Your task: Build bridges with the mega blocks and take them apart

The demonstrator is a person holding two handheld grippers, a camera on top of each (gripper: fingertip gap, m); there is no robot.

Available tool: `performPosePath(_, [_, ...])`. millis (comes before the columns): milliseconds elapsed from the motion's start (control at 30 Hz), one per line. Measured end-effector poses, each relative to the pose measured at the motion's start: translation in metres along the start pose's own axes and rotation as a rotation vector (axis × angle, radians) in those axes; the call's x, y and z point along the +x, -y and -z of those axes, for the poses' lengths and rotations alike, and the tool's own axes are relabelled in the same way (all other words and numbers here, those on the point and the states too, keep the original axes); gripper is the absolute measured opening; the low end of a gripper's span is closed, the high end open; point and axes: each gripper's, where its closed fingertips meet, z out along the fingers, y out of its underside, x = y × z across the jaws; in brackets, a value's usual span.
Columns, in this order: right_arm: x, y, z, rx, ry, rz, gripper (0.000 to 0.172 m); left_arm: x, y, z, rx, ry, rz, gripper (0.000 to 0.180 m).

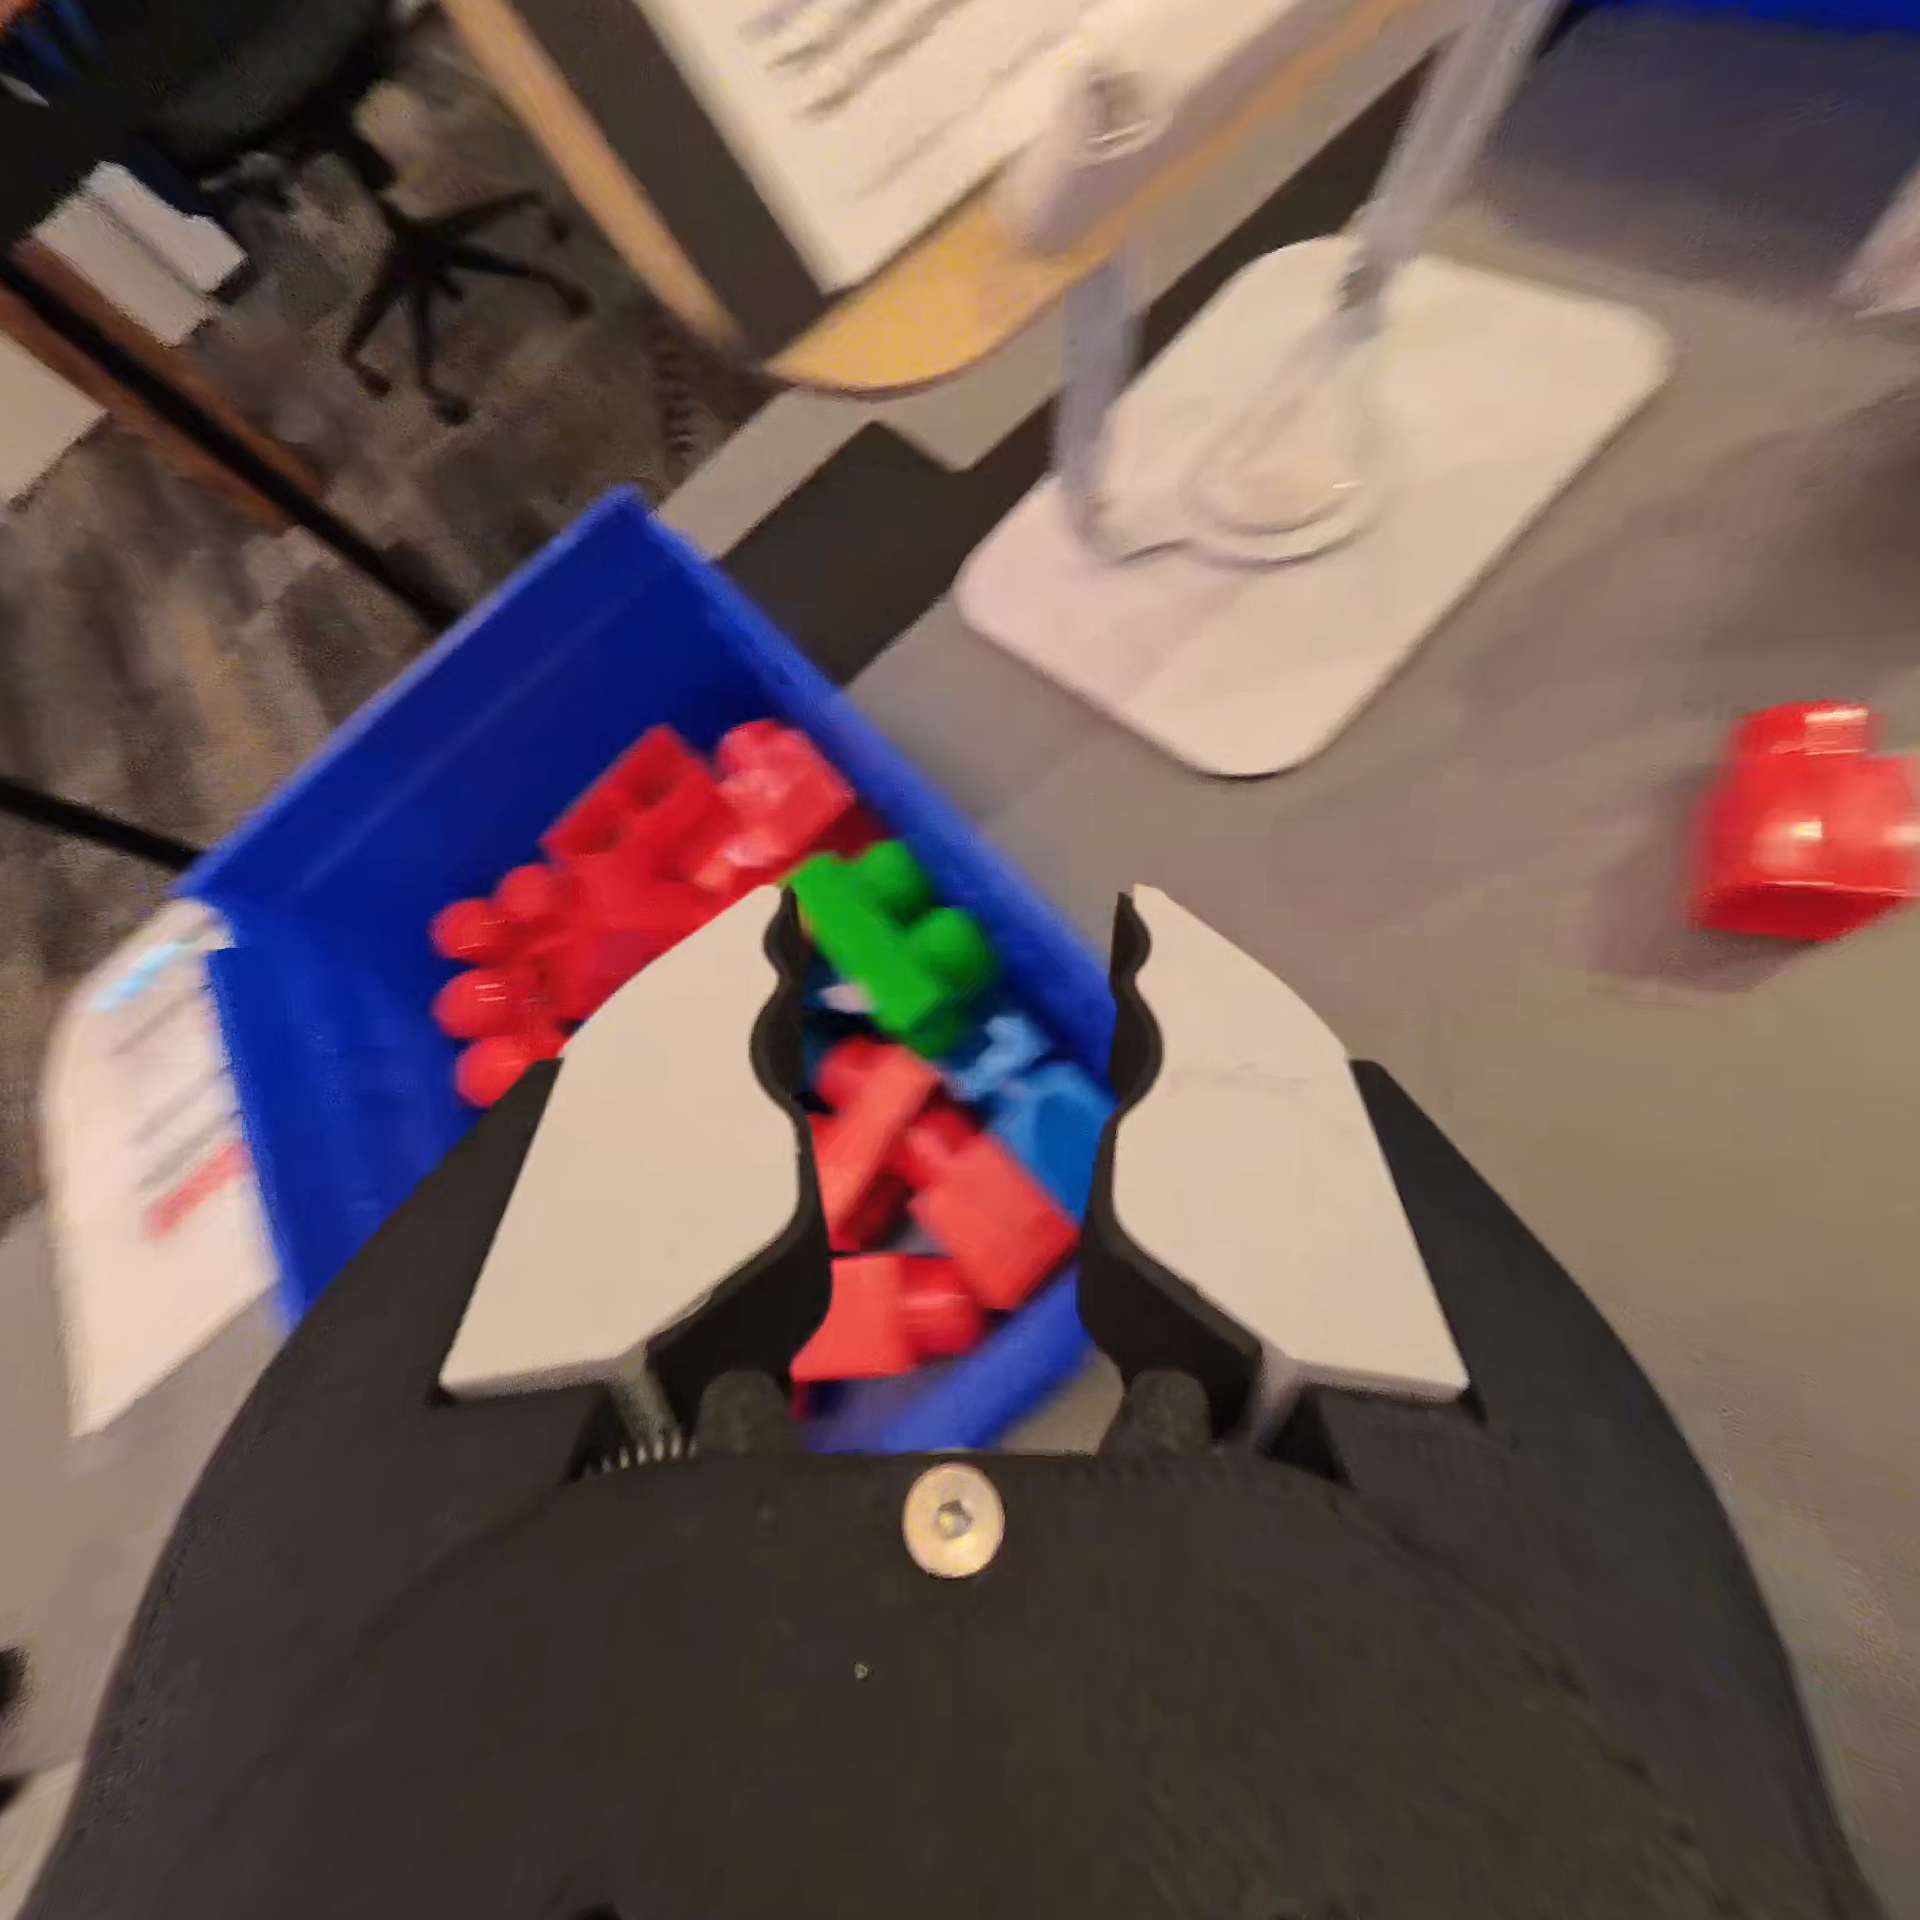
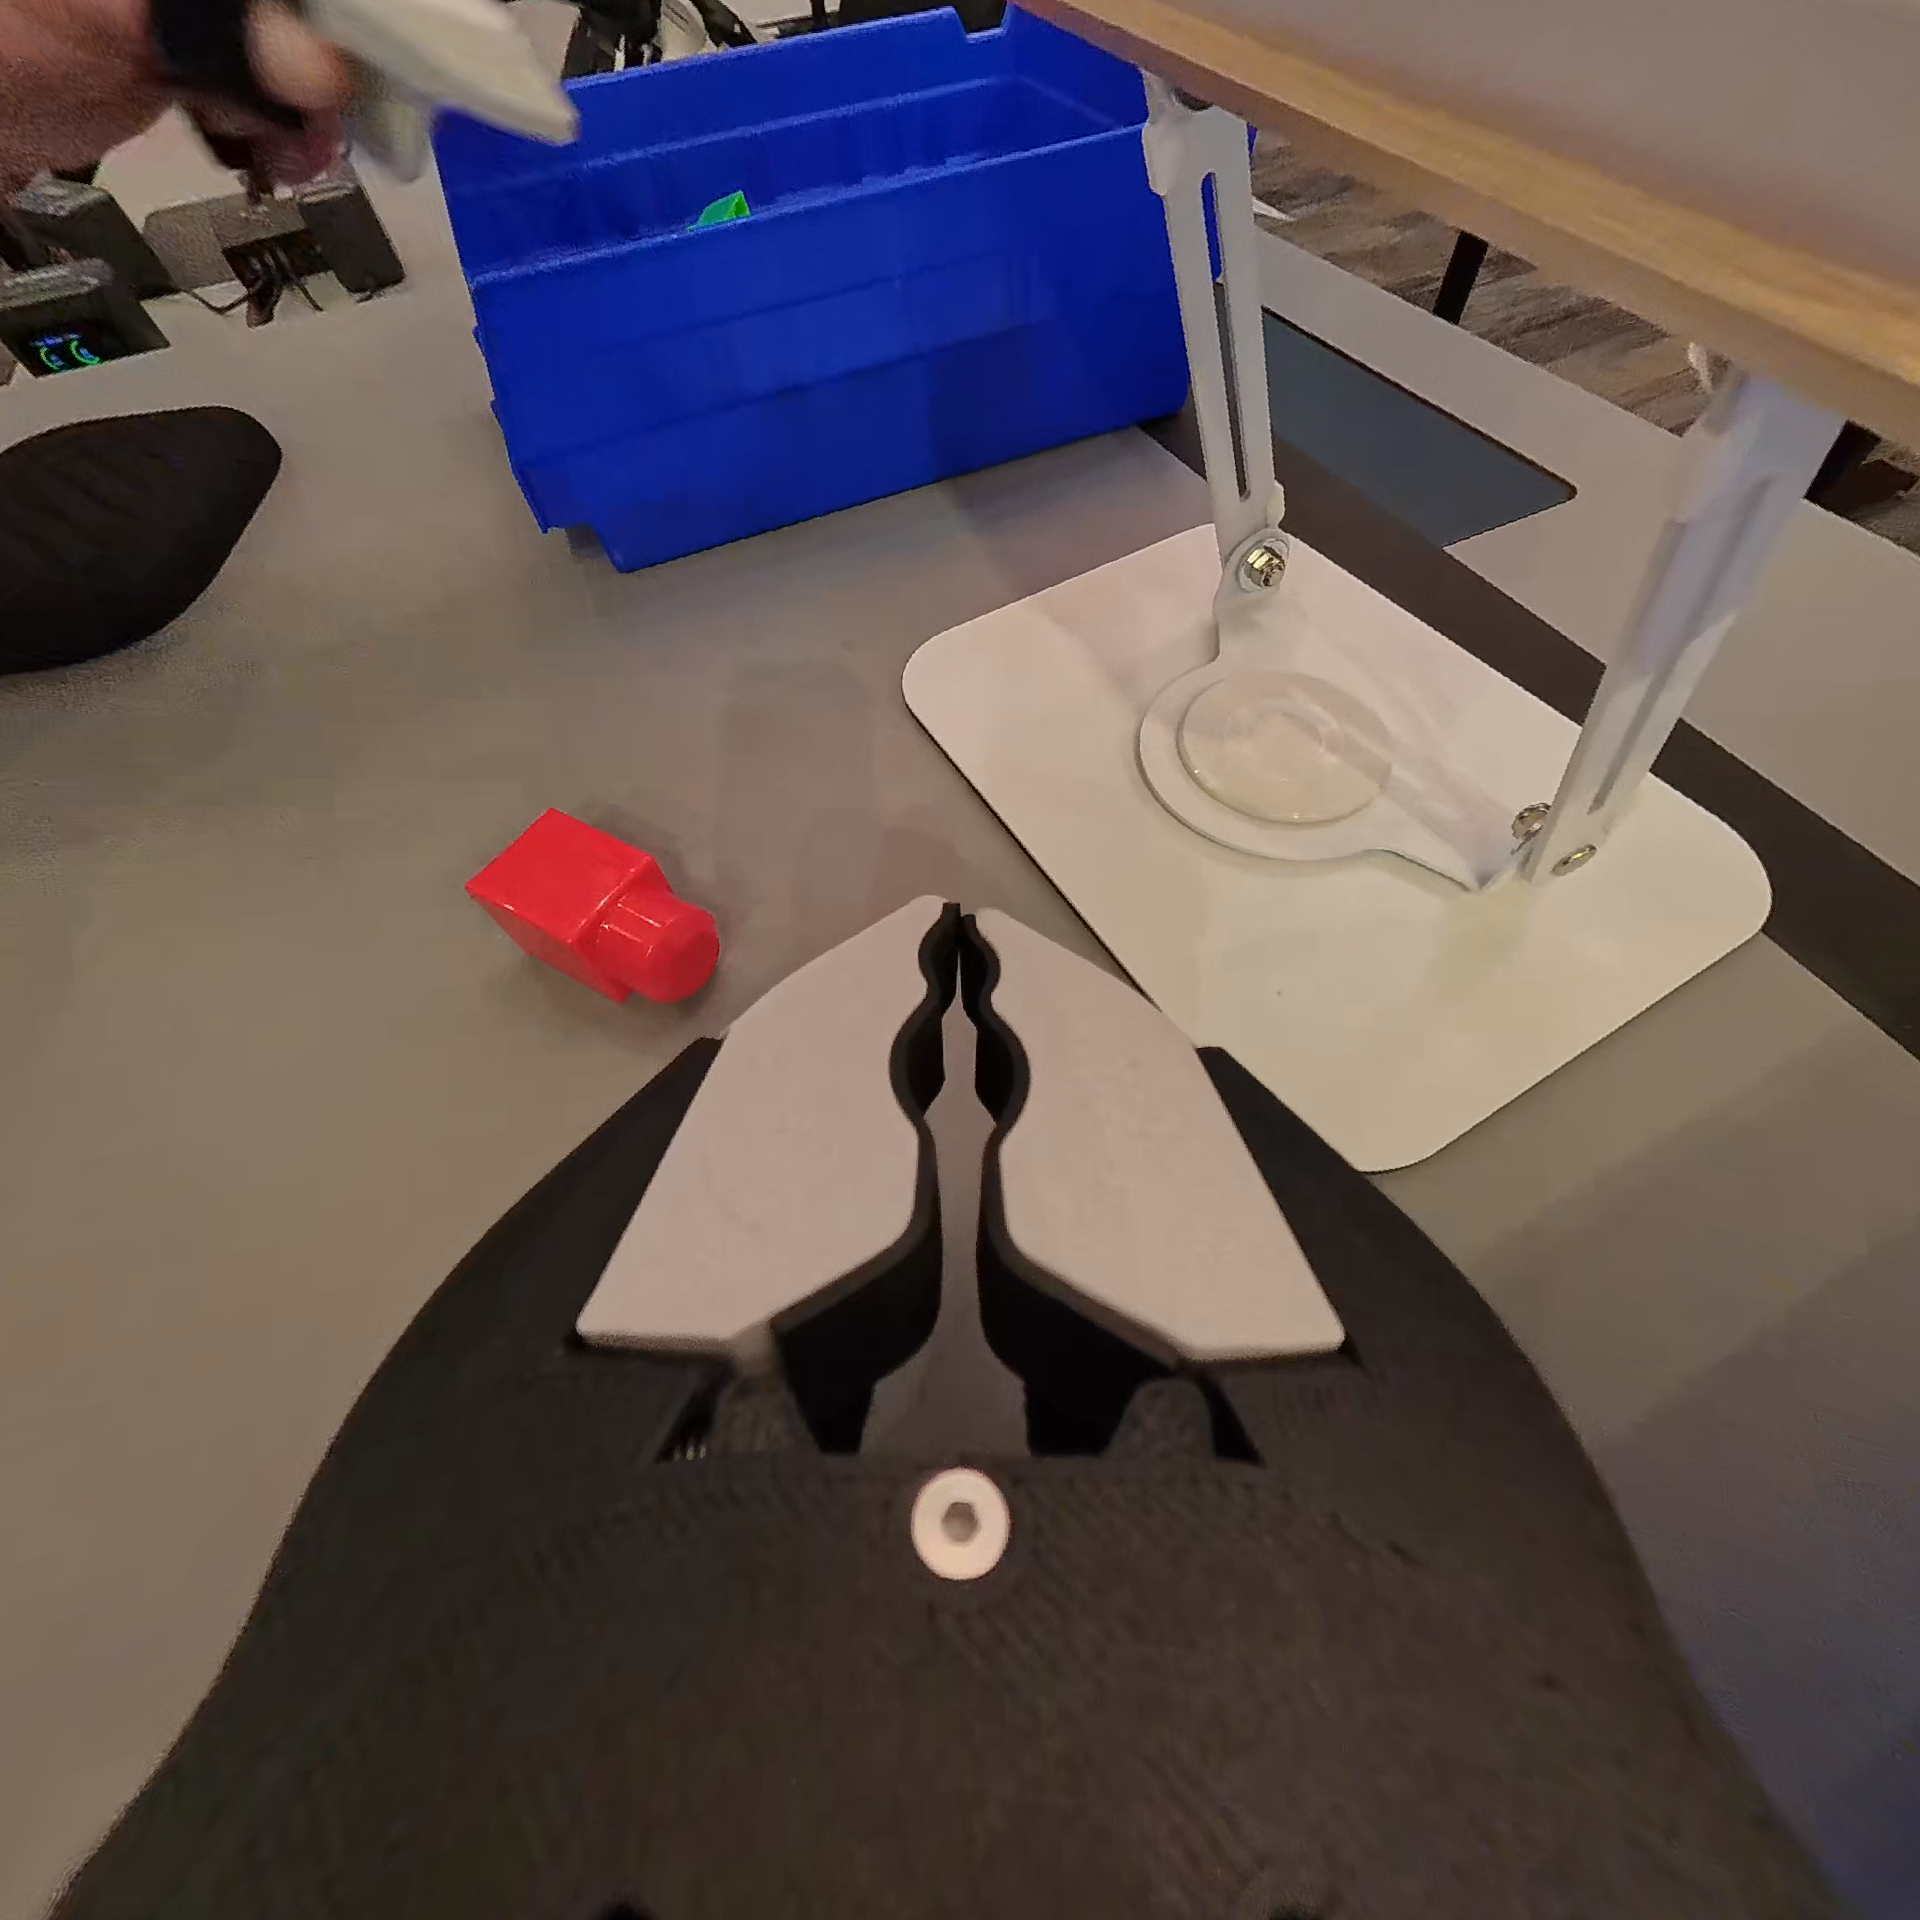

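My left gripper (image 1: 956, 904) is open above the blue bin (image 1: 436, 748), which holds several red blocks (image 1: 623, 862), a green block (image 1: 894, 945) and a blue block (image 1: 1039, 1101). The green block lies in the bin below the spread fingertips, and the pads do not touch it. This view is blurred. My right gripper (image 2: 956, 916) is shut with nothing between its pads and hovers over the grey table (image 2: 312, 1039). A single red block (image 2: 592, 904) lies on its side on the table to its left; it also shows in the left wrist view (image 1: 1803, 831). The left gripper (image 2: 457, 83) shows over the bin (image 2: 831, 343).
A white stand base (image 2: 1351, 935) with two slanted arms stands right of the right gripper and carries a wooden board (image 2: 1558, 156) overhead. A black object (image 2: 104, 520) lies at the left. Small dark devices (image 2: 73, 312) sit at the far left. A paper sheet (image 1: 145, 1143) lies beside the bin. Tip to tip, the grippers are about 25 cm apart.
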Motion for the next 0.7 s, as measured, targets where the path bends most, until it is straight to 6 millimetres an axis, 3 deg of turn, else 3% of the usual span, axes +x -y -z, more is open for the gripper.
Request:
performPosePath(100, [0.000,-0.001,0.000,-0.008,-0.005,0.010,0.000,-0.054,-0.027,-0.030,-0.091,0.076,-0.050,0.050])
performPosePath(233, [0.001,-0.003,-0.001,-0.012,0.004,0.001,0.000,-0.072,-0.065,-0.066,-0.316,0.087,-0.141,0.043])
performPosePath(433, [0.000,-0.005,-0.002,-0.015,0.020,-0.005,0.000,-0.072,-0.083,-0.091,-0.400,0.050,-0.145,0.029])
performPosePath(533, [0.001,-0.005,-0.002,-0.013,0.018,-0.006,0.000,-0.076,-0.072,-0.081,-0.362,0.061,-0.133,0.029])
performPosePath(633, [0.003,-0.005,-0.001,-0.007,0.020,-0.018,0.000,-0.074,-0.042,-0.040,-0.302,0.077,-0.154,0.028])
performPosePath(700, [0.003,-0.005,-0.001,-0.004,0.024,-0.023,0.000,-0.056,-0.016,-0.010,-0.215,0.026,-0.152,0.028])
